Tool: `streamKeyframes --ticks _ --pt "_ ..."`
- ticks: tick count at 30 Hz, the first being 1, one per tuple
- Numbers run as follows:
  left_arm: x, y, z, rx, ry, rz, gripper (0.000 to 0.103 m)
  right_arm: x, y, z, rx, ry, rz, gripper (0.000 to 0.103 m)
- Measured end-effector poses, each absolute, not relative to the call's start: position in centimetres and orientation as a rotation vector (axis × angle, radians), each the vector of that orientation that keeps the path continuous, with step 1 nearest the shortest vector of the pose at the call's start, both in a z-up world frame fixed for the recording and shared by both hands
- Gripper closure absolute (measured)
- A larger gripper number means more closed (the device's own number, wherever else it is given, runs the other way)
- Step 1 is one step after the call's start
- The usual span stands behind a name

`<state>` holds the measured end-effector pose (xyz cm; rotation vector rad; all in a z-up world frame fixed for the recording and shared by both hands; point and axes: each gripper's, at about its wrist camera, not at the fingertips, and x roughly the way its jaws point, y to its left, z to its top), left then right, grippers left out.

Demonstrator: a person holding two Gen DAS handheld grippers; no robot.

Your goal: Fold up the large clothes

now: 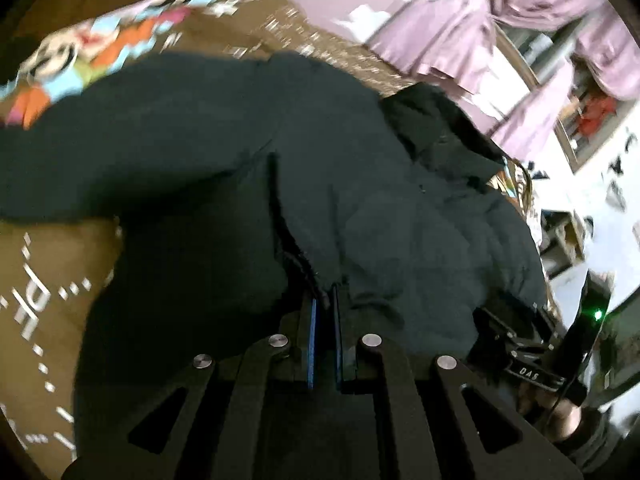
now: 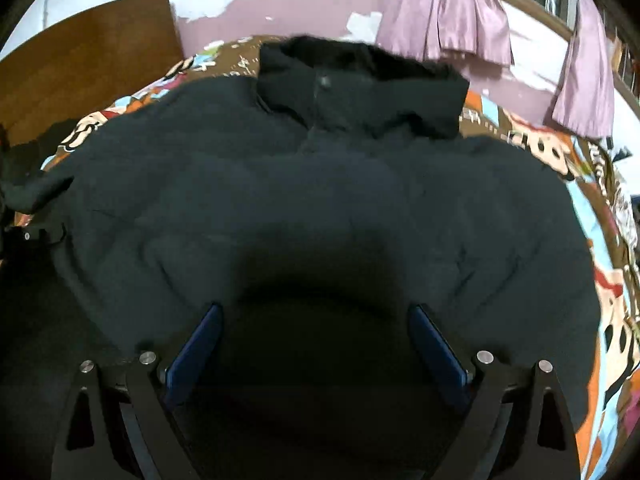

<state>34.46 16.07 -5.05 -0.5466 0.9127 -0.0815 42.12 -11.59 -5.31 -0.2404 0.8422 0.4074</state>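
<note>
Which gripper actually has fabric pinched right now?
The left gripper: its blue pads are shut on a fold of the dark jacket. The right gripper hangs over the jacket with its jaws spread wide, gripping nothing.

the jacket (image 2: 320,208) hem is hidden in shadow; the bedsheet (image 1: 48,288) print is blurred.

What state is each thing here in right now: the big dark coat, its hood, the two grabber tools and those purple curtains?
Dark jacket: spread over the patterned bedspread, not yet folded.
Hood: lying flat at the jacket's far end.
Left gripper: jaws shut, pinching an edge of jacket fabric.
Right gripper: jaws wide apart over the jacket, nothing gripped.
Purple curtains: bunched and tied back.
</note>
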Motion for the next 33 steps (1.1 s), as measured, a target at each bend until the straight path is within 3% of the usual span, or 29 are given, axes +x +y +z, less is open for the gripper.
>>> streamKeyframes --ticks 4,12,15,17,21,33 --pt "34.5 16.2 -6.0 -0.555 0.912 -0.082 0.098 41.7 -10.7 -6.5 -0.298 0.830 0.388 0.000" --pt "34.0 17.8 -5.4 -0.637 0.894 -0.127 0.090 40.9 -10.8 -6.8 -0.319 0.788 0.373 0.000" --pt "32.9 18.4 -4.5 -0.655 0.878 -0.150 0.076 40.9 -10.6 -6.8 -0.332 0.777 0.364 0.000" --pt "32.0 18.9 -3.8 -0.656 0.858 -0.162 0.056 40.8 -10.6 -6.8 -0.340 0.771 0.358 0.000" --pt "29.6 20.8 -2.5 -0.641 0.806 -0.131 0.033 40.7 -10.5 -6.8 -0.356 0.759 0.348 0.000" --pt "26.4 34.7 -4.1 -0.687 0.692 0.339 0.031 40.6 -9.4 -5.6 -0.387 0.750 0.297 0.000"
